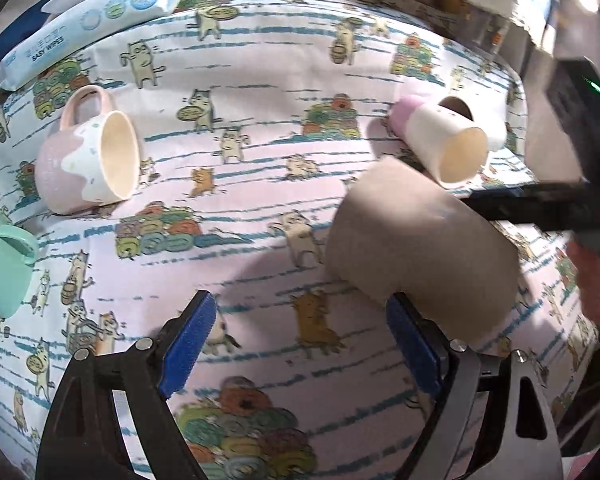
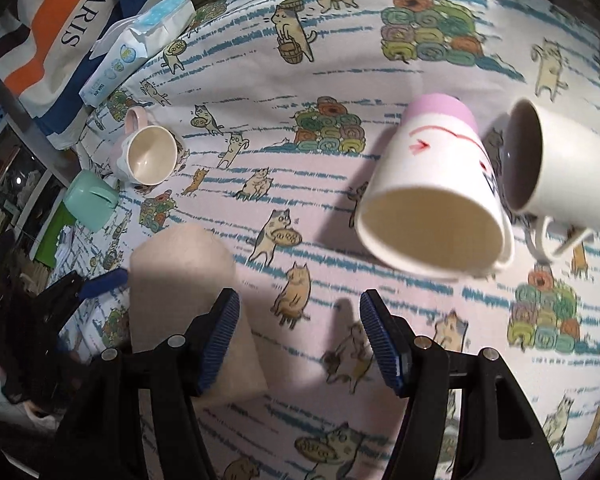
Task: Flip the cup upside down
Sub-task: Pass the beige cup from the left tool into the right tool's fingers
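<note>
Blue-padded fingers (image 1: 204, 316) of the left gripper (image 1: 300, 328) stand wide apart above the cat-print cloth (image 1: 260, 160) on the counter, holding nothing; the right-side pad sits just beside a tan cup (image 1: 420, 256) standing bottom-up. The right gripper (image 2: 298, 336) is likewise spread wide and empty, its left pad close against the same tan cup (image 2: 180, 280). A white-and-lilac cup (image 2: 432, 196) lies on its side ahead, a white mug (image 2: 564, 168) next to it. A pink mug (image 1: 88, 156), a green mug (image 1: 4, 260) and a wipes pack (image 1: 92, 24) lie farther left.
</note>
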### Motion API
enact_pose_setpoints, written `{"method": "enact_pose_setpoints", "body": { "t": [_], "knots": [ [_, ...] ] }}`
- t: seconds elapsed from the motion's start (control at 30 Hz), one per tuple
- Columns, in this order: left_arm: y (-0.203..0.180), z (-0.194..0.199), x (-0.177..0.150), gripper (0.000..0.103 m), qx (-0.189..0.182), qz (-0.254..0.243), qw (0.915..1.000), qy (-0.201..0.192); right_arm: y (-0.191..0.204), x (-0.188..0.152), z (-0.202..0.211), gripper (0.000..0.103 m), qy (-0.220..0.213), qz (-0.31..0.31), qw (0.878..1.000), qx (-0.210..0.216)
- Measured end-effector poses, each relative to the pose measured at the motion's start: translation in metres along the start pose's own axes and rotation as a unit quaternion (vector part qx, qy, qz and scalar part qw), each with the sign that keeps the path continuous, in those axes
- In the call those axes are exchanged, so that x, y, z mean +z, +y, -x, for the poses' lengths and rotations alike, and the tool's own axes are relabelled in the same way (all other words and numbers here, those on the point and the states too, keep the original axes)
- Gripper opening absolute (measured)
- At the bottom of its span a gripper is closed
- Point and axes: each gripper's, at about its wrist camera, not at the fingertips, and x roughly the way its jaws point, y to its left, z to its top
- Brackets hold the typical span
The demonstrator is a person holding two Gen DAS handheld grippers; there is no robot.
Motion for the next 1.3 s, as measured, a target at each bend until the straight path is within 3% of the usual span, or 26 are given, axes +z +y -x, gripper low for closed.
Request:
{"method": "enact_pose_setpoints", "body": {
  "t": [0.3,0.43,0.5,0.6,0.7,0.77,0.9,1.2,1.3],
  "knots": [
    [0.031,0.016,0.009,0.086,0.006,0.041,0.9980,-0.048,0.020,-0.034,0.013,0.065,-0.006,-0.002,1.000,-0.013],
    [0.039,0.036,0.003,0.086,0.017,0.043,0.9946,-0.093,0.032,-0.045,0.036,0.067,-0.079,-0.013,0.994,-0.076],
    [0.041,0.046,-0.001,0.087,0.025,0.041,0.9921,-0.116,0.041,-0.052,0.050,0.073,-0.122,-0.027,0.988,-0.089],
    [0.044,0.060,-0.005,0.102,0.036,0.040,0.9873,-0.150,0.053,-0.060,0.064,0.086,-0.167,-0.039,0.981,-0.091],
    [0.046,0.075,-0.008,0.103,0.036,0.039,0.9809,-0.187,0.070,-0.067,0.072,0.089,-0.197,-0.043,0.974,-0.103],
    [0.046,0.081,-0.008,0.103,0.039,0.036,0.9789,-0.197,0.081,-0.067,0.071,0.103,-0.200,-0.037,0.972,-0.116],
    [0.051,0.084,-0.011,0.103,0.033,0.043,0.9790,-0.196,0.099,-0.071,0.064,0.103,-0.196,-0.020,0.973,-0.119],
    [0.060,0.087,-0.023,0.103,0.043,0.052,0.9774,-0.200,0.110,-0.070,0.022,0.103,-0.133,-0.020,0.981,-0.137],
    [0.060,0.086,-0.025,0.103,0.046,0.052,0.9773,-0.200,0.110,-0.071,0.014,0.097,-0.127,-0.027,0.983,-0.133]
  ]
}}
